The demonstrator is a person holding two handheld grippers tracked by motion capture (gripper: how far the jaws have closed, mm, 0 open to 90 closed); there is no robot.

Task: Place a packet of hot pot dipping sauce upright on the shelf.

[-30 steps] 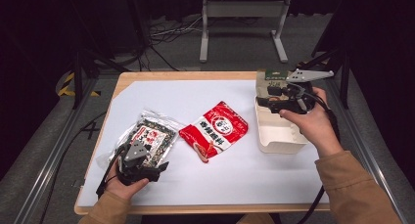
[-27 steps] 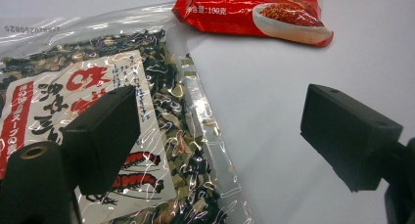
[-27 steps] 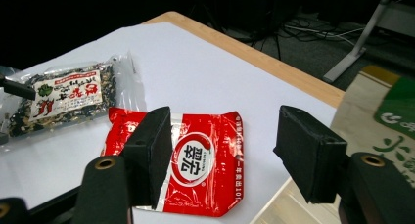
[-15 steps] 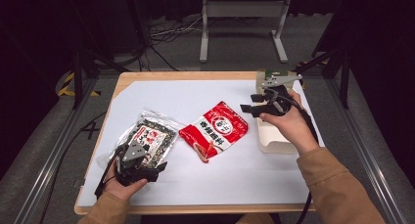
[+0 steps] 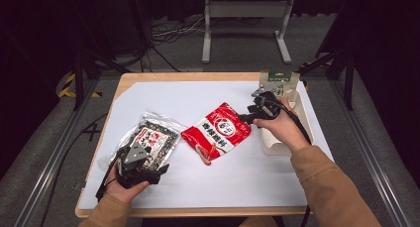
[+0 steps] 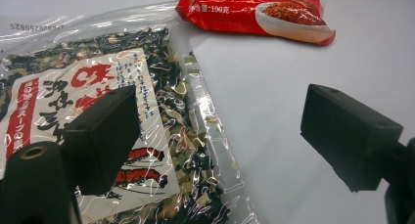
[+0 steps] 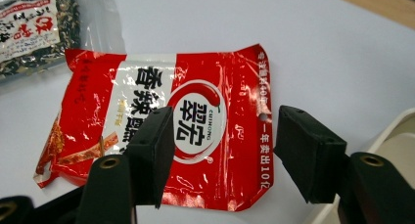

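- The red packet [image 7: 161,131] is glossy plastic film, creased, with bright glints along its crimped edge.
- The clear packet [image 6: 112,111], left of the red packet, is shiny transparent film, wrinkled, with a paper-like printed label and dark, rough dried flakes inside.
- The table [image 5: 163,78] has a pale wooden rim under a smooth, matt white sheet.
- The tray [image 5: 277,146], right of the red packet, looks like matt cream plastic.
- The right gripper [image 7: 222,155] has matt black pads [image 7: 156,145].
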